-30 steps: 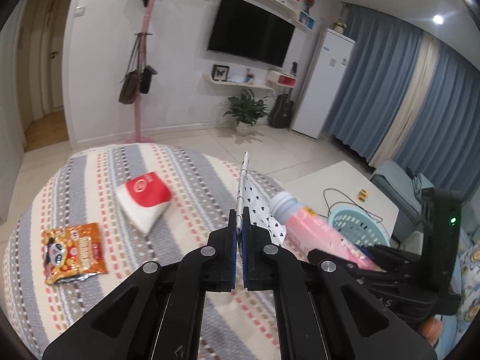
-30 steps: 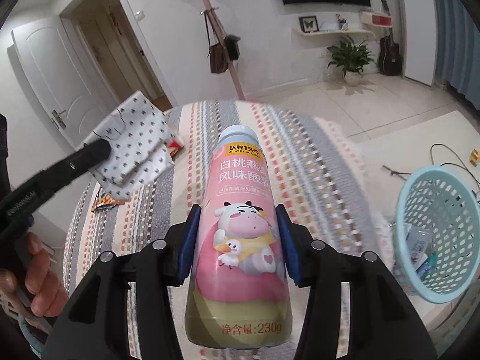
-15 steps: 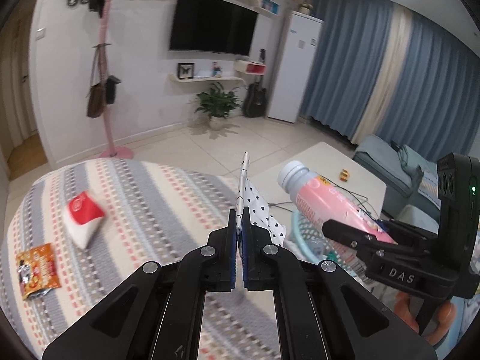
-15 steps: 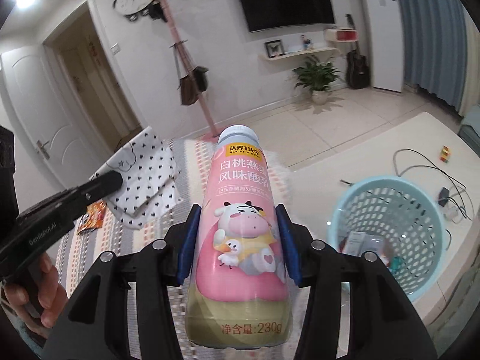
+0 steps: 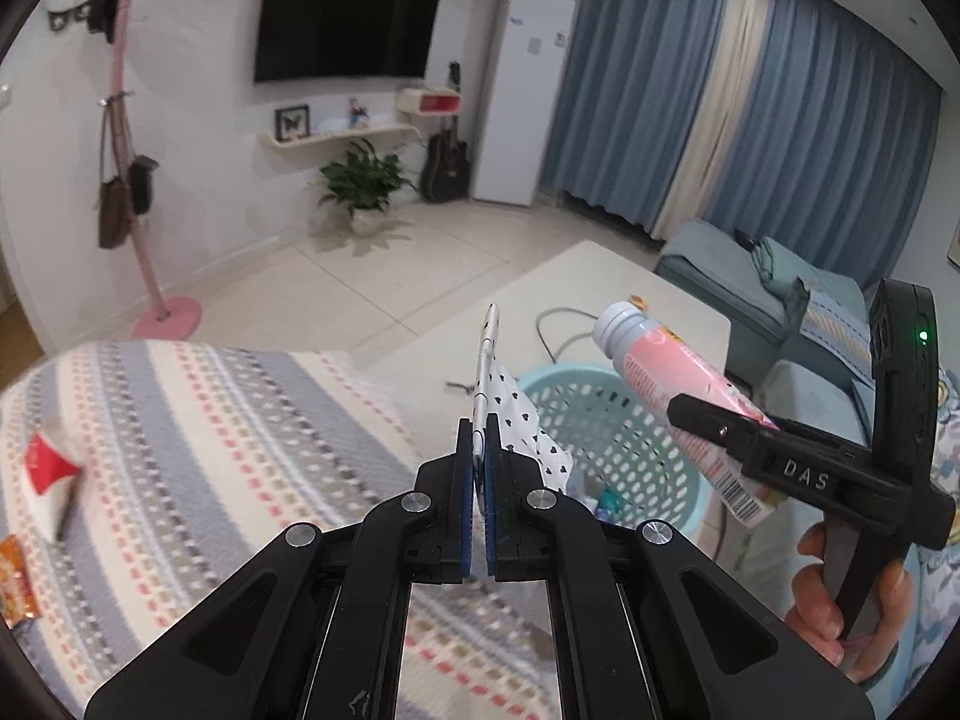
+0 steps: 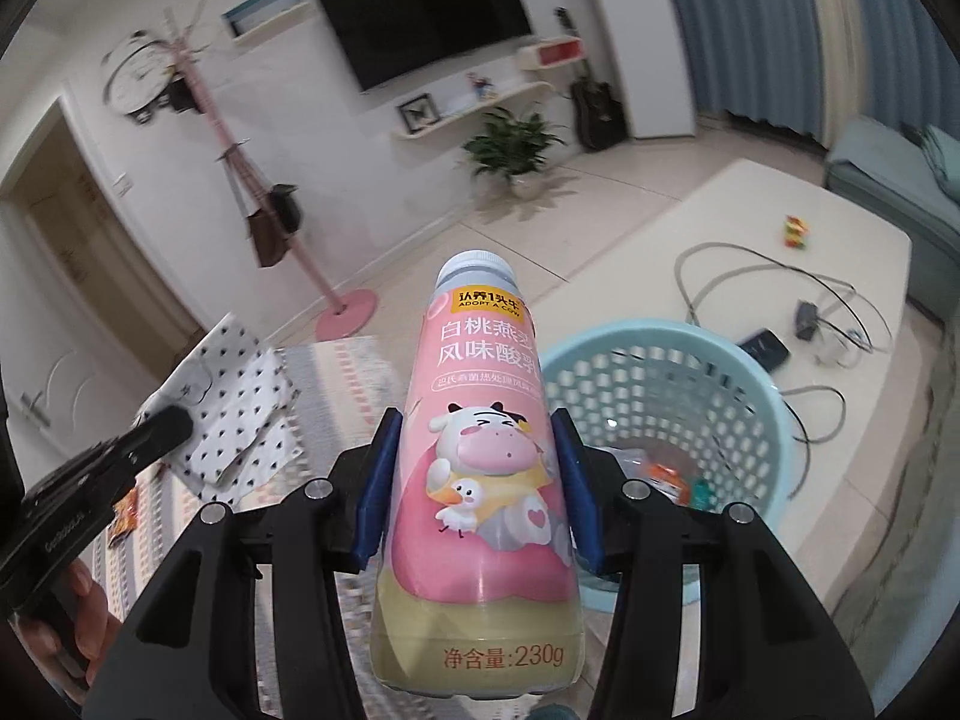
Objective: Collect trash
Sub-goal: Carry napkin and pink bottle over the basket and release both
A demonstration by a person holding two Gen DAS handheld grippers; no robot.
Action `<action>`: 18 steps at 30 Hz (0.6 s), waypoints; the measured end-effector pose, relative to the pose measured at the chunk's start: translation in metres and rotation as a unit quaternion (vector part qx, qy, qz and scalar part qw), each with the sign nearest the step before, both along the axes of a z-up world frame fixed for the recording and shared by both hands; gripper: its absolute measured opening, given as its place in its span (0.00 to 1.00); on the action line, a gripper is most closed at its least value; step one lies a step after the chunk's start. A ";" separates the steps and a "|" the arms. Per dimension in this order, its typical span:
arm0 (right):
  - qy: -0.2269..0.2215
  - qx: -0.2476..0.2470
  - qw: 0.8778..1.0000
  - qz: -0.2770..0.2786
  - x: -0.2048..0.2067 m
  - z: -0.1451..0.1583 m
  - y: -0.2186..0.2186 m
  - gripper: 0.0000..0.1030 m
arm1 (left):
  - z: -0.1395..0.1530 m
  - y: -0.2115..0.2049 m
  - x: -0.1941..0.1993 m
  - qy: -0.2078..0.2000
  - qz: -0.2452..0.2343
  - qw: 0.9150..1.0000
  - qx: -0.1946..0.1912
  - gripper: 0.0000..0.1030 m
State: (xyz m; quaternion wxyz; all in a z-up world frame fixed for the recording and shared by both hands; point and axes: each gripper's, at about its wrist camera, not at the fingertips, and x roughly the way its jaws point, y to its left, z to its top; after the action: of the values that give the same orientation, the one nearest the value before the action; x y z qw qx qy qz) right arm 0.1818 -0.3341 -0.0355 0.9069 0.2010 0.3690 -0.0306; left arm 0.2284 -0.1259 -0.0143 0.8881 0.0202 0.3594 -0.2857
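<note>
My left gripper (image 5: 478,441) is shut on a white packet with black hearts (image 5: 510,420), held edge-on above the near rim of the light blue basket (image 5: 624,420). The packet also shows in the right wrist view (image 6: 228,402). My right gripper (image 6: 477,474) is shut on a pink yogurt drink bottle (image 6: 480,420), held beside and above the basket (image 6: 738,384); the bottle also shows in the left wrist view (image 5: 672,378). Some trash (image 6: 666,474) lies in the basket.
A striped round cushion (image 5: 210,420) lies at the left with a red-and-white packet (image 5: 48,468) and an orange snack packet (image 5: 15,576) on it. A low beige table (image 6: 780,276) behind the basket holds cables and a phone. A sofa (image 5: 750,276) stands at the right.
Both grippers have swung right, away from the cushion and towards the basket, each still holding its item. The basket is now larger and closer in both views.
</note>
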 end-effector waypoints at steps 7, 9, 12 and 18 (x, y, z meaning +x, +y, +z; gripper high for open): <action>0.036 -0.015 0.998 -0.049 0.002 -0.027 -0.037 0.44 | -0.044 -0.037 0.017 0.057 -0.027 0.998 -0.007 0.01; 0.042 -0.014 0.997 -0.058 0.003 -0.033 -0.048 0.39 | -0.059 -0.050 0.022 0.074 -0.032 0.997 -0.003 0.01; 0.051 -0.021 0.996 -0.063 0.009 -0.040 -0.058 0.37 | -0.072 -0.071 0.028 0.085 -0.042 0.995 0.009 0.01; 0.081 -0.034 0.993 -0.078 0.024 -0.066 -0.072 0.37 | -0.107 -0.112 0.051 0.117 -0.049 0.992 0.026 0.54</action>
State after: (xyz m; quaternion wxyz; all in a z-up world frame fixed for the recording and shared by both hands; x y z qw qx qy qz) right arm 0.2060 -0.4062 -0.1014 0.8749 0.1953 0.4236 -0.1302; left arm 0.2794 -0.2375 -0.1213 0.8239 0.0274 0.4668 -0.3203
